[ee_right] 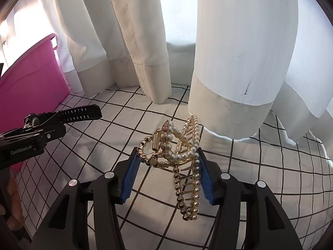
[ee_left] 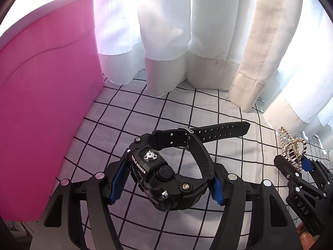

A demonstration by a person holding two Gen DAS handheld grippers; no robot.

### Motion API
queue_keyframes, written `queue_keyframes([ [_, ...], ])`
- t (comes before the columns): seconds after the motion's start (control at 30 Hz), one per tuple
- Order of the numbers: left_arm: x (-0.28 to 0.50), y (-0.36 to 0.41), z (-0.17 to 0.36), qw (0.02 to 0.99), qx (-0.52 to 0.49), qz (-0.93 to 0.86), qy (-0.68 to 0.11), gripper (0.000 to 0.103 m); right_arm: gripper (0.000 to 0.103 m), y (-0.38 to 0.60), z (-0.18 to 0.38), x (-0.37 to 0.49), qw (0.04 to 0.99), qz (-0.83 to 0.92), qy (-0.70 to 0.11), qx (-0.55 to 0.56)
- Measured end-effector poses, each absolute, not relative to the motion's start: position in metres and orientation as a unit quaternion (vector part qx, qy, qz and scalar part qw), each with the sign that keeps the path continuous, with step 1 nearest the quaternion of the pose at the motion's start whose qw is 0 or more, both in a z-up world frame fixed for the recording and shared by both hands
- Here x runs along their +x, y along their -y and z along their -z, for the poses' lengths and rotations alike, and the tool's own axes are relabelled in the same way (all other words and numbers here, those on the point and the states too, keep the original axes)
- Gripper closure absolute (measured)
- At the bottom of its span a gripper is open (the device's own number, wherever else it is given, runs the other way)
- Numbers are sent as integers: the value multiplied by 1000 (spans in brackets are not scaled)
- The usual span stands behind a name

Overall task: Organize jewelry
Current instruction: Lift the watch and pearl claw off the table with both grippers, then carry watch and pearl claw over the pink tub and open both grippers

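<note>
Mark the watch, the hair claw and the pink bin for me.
watch (ee_left: pixel 164 173): left wrist view, on the case by the round button.
hair claw (ee_right: pixel 183 148): right wrist view, on the pearl row near the hinge.
pink bin (ee_left: pixel 45 104): left wrist view, on its side wall.

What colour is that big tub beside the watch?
Pink tub, clearest in the left wrist view.

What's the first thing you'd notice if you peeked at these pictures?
The chunky black watch jumps out first, pinched between the left tongs above the checked cloth. Next comes the sparkly gold hair claw lined with pearls, pinched in the right tongs. Off to the left stands a big bright pink bin, with white curtains hanging behind everything.
</note>
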State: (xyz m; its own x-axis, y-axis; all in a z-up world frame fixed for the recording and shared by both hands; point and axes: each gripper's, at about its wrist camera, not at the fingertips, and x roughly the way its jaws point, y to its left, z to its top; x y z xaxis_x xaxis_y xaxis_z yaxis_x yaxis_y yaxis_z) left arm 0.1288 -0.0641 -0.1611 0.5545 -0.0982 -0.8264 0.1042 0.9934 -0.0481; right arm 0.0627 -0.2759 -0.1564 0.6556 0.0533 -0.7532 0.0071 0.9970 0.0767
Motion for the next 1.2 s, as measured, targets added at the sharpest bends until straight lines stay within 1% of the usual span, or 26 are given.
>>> queue_keyframes([
  [0.17,123,63,144,887,4,61,-458,39,51,269,135,54,915,-20,-401,35],
  [0.3,118,62,120,896,10,67,-439,39,51,258,117,49,922,-24,-387,24],
  [0.73,113,43,14,934,1,70,-350,39,51,218,34,50,947,-49,-316,3],
  [1.0,116,-12,-39,950,-17,27,-310,39,51,165,-17,70,958,-97,-269,-21],
  [1.2,118,-69,-62,954,-25,-24,-296,39,51,106,-40,94,956,-153,-248,-33],
])
